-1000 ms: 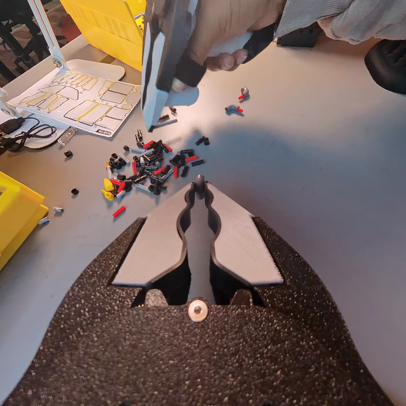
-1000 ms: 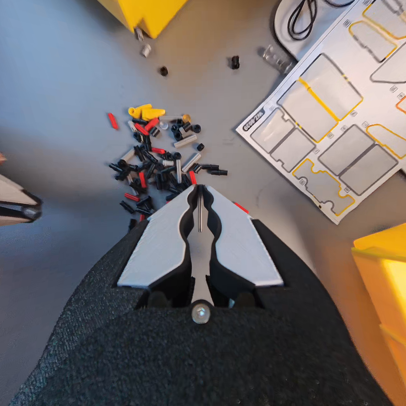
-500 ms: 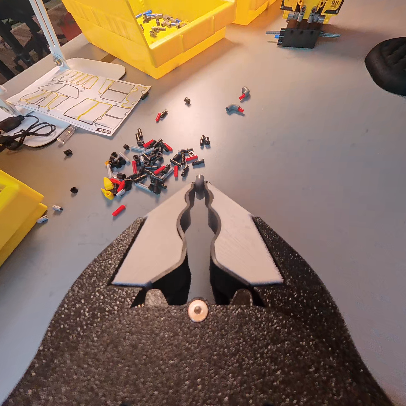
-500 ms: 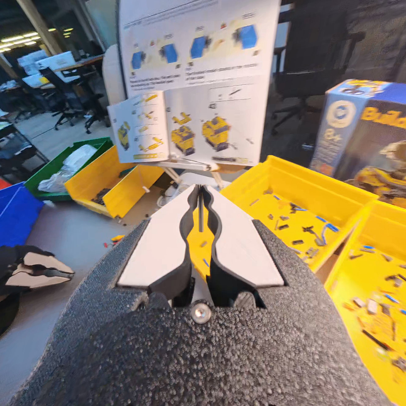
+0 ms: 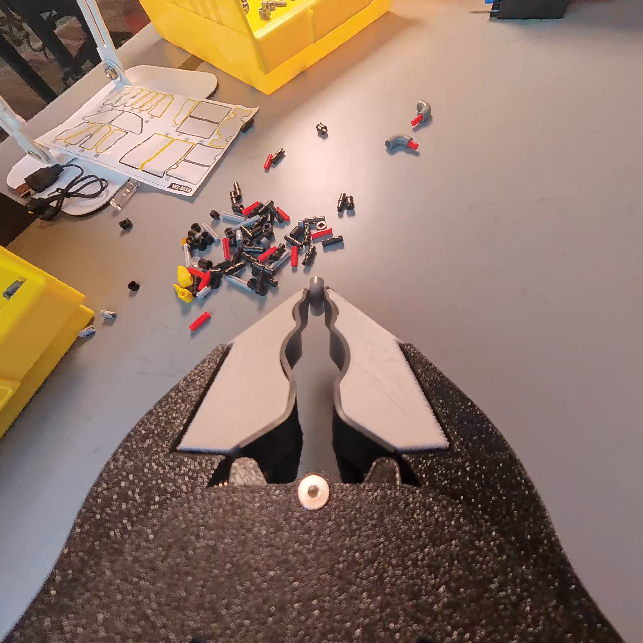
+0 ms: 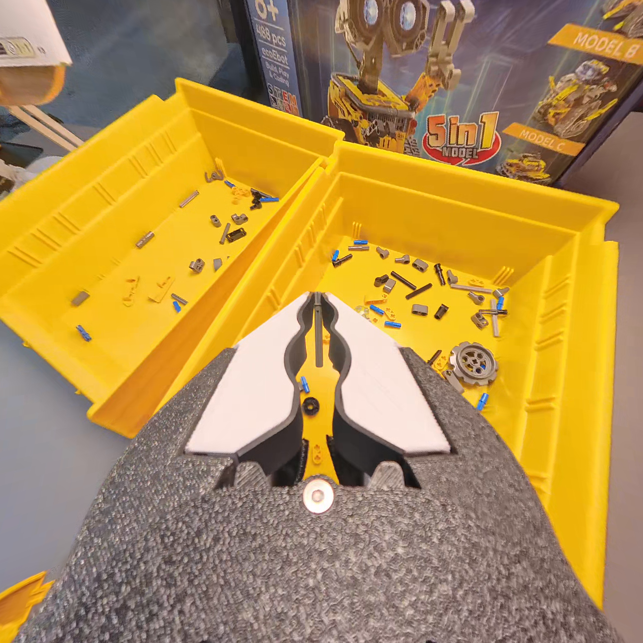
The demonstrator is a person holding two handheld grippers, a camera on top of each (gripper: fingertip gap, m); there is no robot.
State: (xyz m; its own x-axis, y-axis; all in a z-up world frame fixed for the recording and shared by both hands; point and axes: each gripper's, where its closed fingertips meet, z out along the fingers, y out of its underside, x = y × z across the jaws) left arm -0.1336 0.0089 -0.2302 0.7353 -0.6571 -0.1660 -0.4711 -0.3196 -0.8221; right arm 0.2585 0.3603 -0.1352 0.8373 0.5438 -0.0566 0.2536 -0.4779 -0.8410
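Note:
My left gripper [image 5: 316, 290] is shut on a small dark grey connector piece [image 5: 316, 295] and hovers over the grey table, just right of a pile of small black, red, grey and yellow pins [image 5: 257, 243]. My right gripper [image 6: 317, 295] is shut on a thin grey axle rod [image 6: 318, 334] that runs back between the fingers. It hangs over the right-hand yellow bin [image 6: 574, 313], which holds several loose grey, black and blue parts and a grey gear [image 6: 472, 362].
A second yellow bin [image 6: 52, 243] with loose parts stands to the left. A toy box [image 6: 452, 69] stands behind the bins. On the table lie a sticker sheet [image 5: 146, 142], a white stand base with a black cable [image 5: 62, 191], two grey elbow pieces [image 5: 400, 142] and yellow bins [image 5: 278, 41]. My hands' fingertips stand some 55 cm from each other.
My right gripper, still holding the rod, has swung from the pin pile up and over to the yellow bins. The hand and gripper have left the left wrist view. My left gripper barely moved.

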